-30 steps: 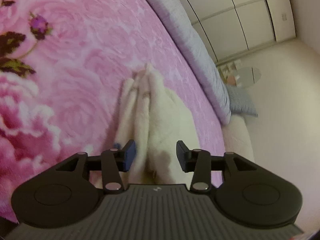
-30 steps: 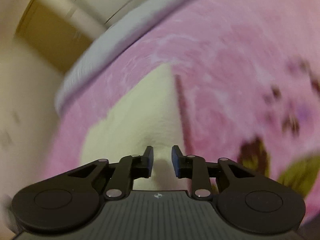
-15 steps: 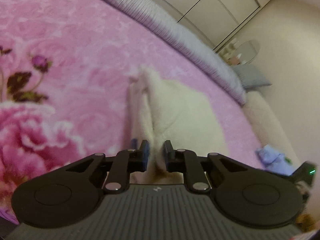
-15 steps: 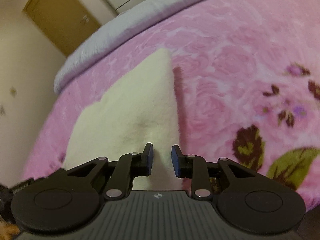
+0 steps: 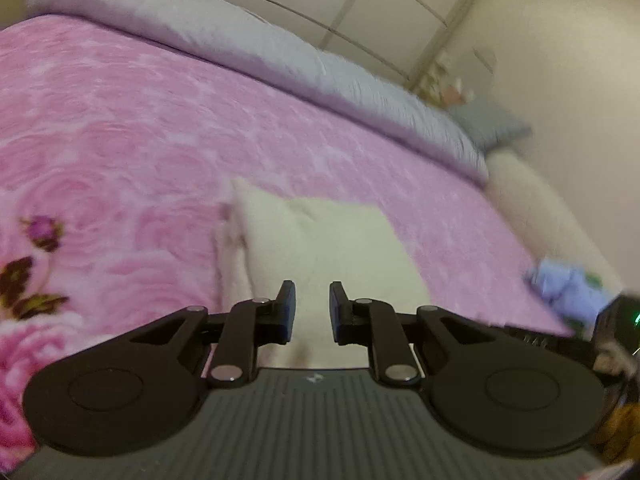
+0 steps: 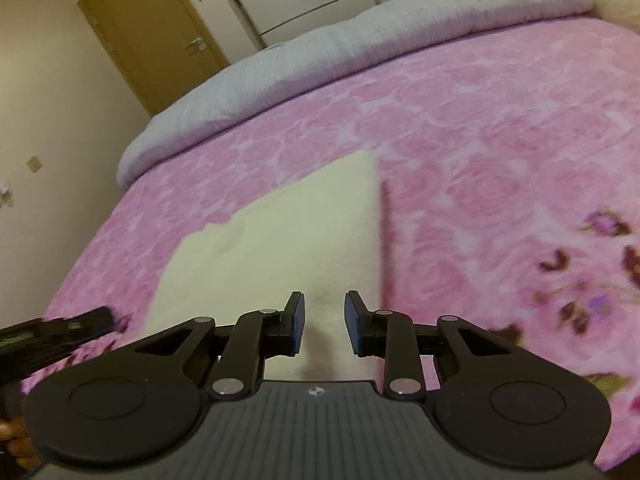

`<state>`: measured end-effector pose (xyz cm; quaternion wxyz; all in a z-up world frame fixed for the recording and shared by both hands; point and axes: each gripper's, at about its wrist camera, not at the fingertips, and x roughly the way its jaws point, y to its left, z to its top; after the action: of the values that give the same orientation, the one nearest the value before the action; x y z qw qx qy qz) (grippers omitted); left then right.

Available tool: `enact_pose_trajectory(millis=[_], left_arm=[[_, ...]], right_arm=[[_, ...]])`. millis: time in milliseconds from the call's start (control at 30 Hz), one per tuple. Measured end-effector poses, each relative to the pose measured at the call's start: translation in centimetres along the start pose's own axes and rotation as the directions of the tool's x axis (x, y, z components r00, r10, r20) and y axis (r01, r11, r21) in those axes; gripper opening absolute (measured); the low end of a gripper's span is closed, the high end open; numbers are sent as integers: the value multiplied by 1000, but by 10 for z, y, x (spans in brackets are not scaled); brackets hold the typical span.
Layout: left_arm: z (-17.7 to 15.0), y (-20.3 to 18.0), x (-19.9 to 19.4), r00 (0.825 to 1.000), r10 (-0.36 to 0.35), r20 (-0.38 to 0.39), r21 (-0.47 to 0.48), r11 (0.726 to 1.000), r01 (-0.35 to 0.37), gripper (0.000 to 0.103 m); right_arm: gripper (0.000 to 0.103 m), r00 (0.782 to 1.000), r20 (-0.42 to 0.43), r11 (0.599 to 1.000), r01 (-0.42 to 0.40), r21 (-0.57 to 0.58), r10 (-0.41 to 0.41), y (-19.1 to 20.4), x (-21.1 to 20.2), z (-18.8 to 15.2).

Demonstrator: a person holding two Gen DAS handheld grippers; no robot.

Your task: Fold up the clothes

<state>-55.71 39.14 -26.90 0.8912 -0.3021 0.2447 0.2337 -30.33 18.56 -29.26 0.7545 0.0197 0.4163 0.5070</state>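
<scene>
A cream fleece garment (image 5: 320, 248) lies folded into a flat rectangle on the pink floral blanket (image 5: 120, 128). My left gripper (image 5: 312, 308) hovers over its near edge with a narrow gap between the jaws and nothing in it. In the right wrist view the same garment (image 6: 280, 240) spreads out ahead. My right gripper (image 6: 323, 318) is over its near right part, jaws slightly apart, with cloth showing in the gap but not pinched. The left gripper's tip (image 6: 52, 332) shows at the left edge of that view.
A grey quilt (image 5: 224, 36) runs along the far side of the bed. A light blue bundle of cloth (image 5: 568, 284) lies near the bed's right edge. A grey pillow (image 5: 492, 128), wardrobe doors (image 5: 340, 4) and a brown door (image 6: 152, 36) lie beyond.
My left gripper closed on the garment's edge, then opened a little and let it go. Both views lifted and pulled back. The garment now lies flat.
</scene>
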Motion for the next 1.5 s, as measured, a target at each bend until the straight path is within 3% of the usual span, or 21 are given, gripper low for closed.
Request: enact_pose_trajectory(millis=[67, 200, 367, 500, 567, 733, 800, 1000, 1133, 1267, 1367, 1500], left_arm=[[-18, 2, 11, 998, 42, -39, 37, 998, -41, 10], [-43, 11, 6, 999, 49, 4, 32, 998, -49, 11], [-39, 1, -9, 997, 80, 18, 41, 996, -81, 9], [-39, -8, -29, 999, 43, 32, 20, 999, -43, 9], [-44, -12, -32, 999, 40, 15, 35, 999, -41, 10], [-61, -3, -19, 992, 115, -56, 4, 993, -115, 18], [-61, -3, -21, 992, 116, -53, -21, 993, -117, 17], [-53, -25, -37, 989, 148, -15, 30, 989, -148, 15], [-55, -30, -32, 975, 205, -82, 35, 979, -203, 22], [-54, -39, -32, 954, 268, -132, 46, 963, -264, 23], [-48, -50, -38, 945, 301, -126, 62, 953, -295, 32], [-46, -68, -46, 934, 336, -126, 90, 941, -326, 41]], right_arm=[[25, 1000, -27, 999, -18, -40, 17, 7, 7, -9], [26, 999, 4, 957, 48, -286, -49, 30, 16, -34], [26, 999, -12, 973, 43, -228, -47, 26, 7, -21], [26, 999, 36, 976, 38, -213, -31, 27, -25, -26], [26, 1000, 16, 971, 27, -236, -24, 30, -34, -34], [26, 993, -87, 965, 61, -256, -85, 25, -10, -55], [26, 992, -86, 962, 68, -263, -94, 28, -10, -52], [27, 997, -28, 965, 58, -256, -68, 35, -36, -48], [28, 987, -106, 969, 91, -229, -118, 24, -21, -56], [38, 985, -111, 974, 109, -201, -133, 27, -29, -49], [62, 982, -105, 970, 132, -206, -156, 34, -40, -41], [76, 977, -114, 967, 154, -204, -180, 38, -53, -41]])
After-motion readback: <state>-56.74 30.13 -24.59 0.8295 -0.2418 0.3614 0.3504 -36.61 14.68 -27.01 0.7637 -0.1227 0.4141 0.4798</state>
